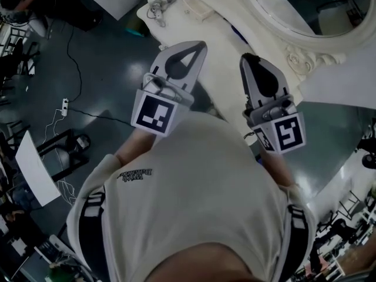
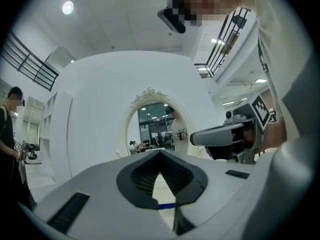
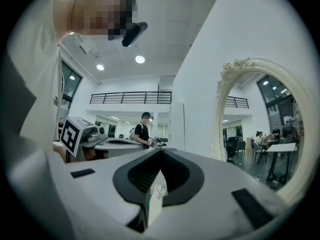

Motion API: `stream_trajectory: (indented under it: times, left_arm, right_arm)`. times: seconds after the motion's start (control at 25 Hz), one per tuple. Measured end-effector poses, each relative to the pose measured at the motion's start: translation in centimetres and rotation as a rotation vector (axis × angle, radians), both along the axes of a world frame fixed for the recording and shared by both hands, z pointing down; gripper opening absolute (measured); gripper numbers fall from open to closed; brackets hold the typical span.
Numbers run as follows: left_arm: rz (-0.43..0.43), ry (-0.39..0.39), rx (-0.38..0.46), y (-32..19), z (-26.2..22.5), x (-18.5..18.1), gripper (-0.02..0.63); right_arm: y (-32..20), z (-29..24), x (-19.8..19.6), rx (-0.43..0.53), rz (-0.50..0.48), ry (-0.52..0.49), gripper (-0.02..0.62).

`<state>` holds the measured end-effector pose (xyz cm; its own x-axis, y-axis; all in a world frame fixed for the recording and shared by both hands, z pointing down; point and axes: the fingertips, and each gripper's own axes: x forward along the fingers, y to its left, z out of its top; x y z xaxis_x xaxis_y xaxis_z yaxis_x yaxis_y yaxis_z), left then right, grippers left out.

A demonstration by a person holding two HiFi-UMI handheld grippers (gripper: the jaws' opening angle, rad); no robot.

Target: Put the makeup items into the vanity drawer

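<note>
Left gripper [image 1: 201, 46] jaws together, right gripper [image 1: 247, 59] likewise, both empty, noses toward the tabletop [image 1: 220, 37] (I can't read which way its small items [image 1: 157, 7] lie).

pale grey is shown on the left gripper [image 2: 161, 154] and the right gripper [image 3: 161, 151], with ribbed black lining inside the jaws. black-and-white square patterns are carried on the marker cubes [image 1: 154, 114]. cream is seen on the vanity top [image 1: 176, 31] and the carved mirror frame [image 1: 305, 56], dark teal-grey on the floor [image 1: 100, 57], off-white with black sleeve stripes on the shirt [image 1: 200, 181].
</note>
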<state>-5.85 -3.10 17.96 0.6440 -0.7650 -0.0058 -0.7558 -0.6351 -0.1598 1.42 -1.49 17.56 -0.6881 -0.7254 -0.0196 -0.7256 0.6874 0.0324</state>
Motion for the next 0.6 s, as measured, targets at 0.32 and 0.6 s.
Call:
stream_trajectory:
  times: [0.32,0.6]
  left_arm:
    - [-0.008,0.006,-0.03,0.7,0.7,-0.3,0.012]
    - [0.0,0.004,-0.04,0.8,1.1,0.0,0.012]
  right_arm:
    - [0.7,0.1,-0.3,-0.004,-0.006,-0.006,-0.002]
    - [0.8,-0.1,0.0,-0.013,-0.003,-0.037,-0.002]
